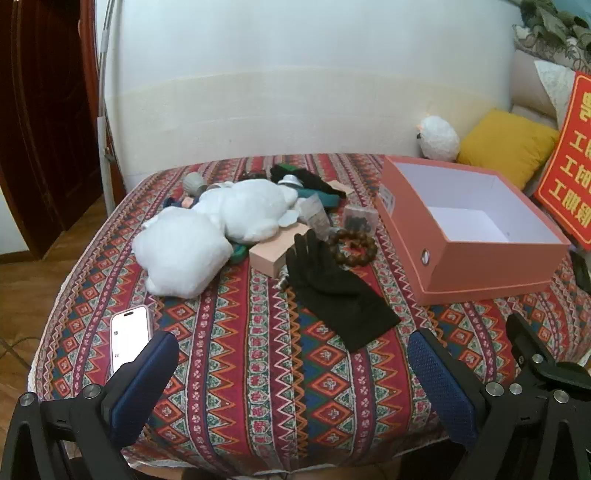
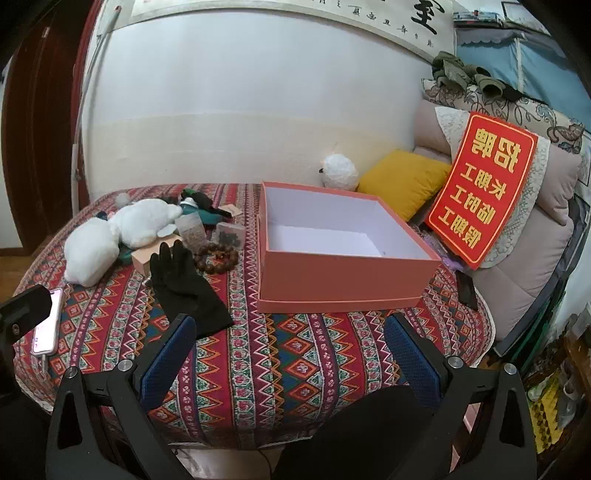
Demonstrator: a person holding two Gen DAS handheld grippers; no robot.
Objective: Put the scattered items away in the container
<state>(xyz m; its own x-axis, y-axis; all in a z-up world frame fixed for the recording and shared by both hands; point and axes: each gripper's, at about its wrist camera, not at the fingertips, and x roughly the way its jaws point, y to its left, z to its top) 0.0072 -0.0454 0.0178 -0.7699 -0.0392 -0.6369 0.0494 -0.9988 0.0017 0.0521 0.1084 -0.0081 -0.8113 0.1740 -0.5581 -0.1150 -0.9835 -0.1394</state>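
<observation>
Only right wrist shows calligraphy scroll (image 2: 295, 14)

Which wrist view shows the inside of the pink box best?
The right wrist view: the pink box sits centred, its white floor visibly empty. The left wrist view puts the box far right, showing less floor.

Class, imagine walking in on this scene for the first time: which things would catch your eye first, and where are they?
The open orange box, empty and white inside, sits on the right side of the patterned red bedspread. Left of it is a jumble led by a white plush toy, with a black glove and a wooden bead bracelet nearest the box. A red sign with yellow characters leans behind.
</observation>
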